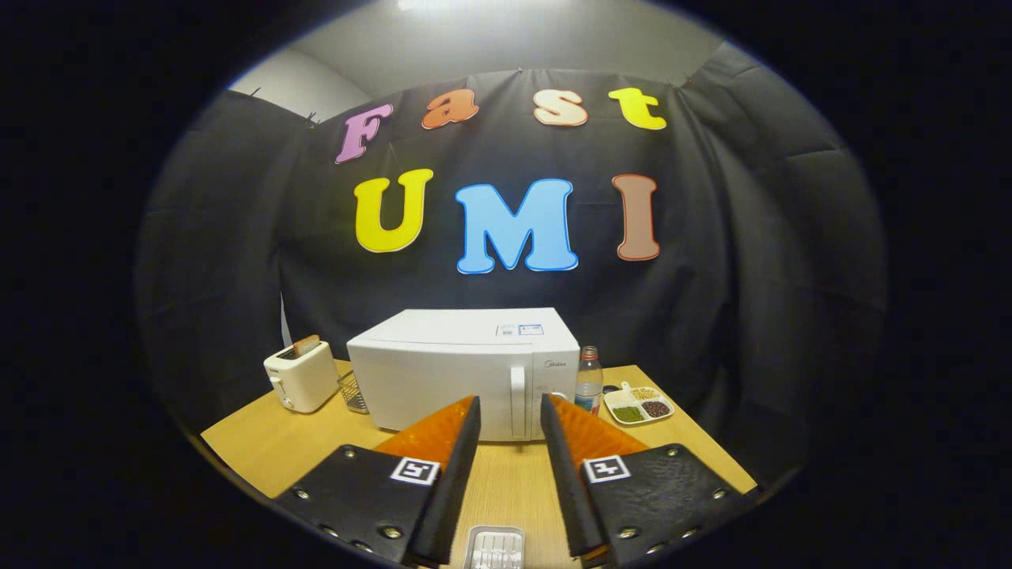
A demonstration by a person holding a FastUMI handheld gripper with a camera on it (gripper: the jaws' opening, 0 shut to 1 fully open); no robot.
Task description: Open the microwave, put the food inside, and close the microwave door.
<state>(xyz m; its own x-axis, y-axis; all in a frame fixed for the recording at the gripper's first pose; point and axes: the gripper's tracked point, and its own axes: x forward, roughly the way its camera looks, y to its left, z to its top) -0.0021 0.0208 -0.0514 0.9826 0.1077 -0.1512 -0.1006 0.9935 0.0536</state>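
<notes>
Microwave [466, 371] door is shut; my claw [510, 411] hangs open and empty before its handle [517, 401]. Pulling crooked could slide it into the bottle [588, 381]

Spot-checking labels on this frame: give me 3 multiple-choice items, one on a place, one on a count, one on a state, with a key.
1. Where does the white toaster stand relative to the white box-shaped microwave?
A. On top of it
B. Beside it, on the side away from the clear plastic bottle
C. Between the gripper's fingers

2. How many filled compartments does the white divided plate show?
A. Three
B. One
C. Six

3. What state is the microwave door, with its white vertical handle, in?
A. Swung wide open
B. Removed
C. Closed

Key: 1 B, the toaster sits on the wooden table across the microwave from the bottle. 2 A, three fillings show: green, dark, pale. 3 C, the door lies flush with the front, while the gripper is open with nothing between its fingers, short of the handle.
</notes>
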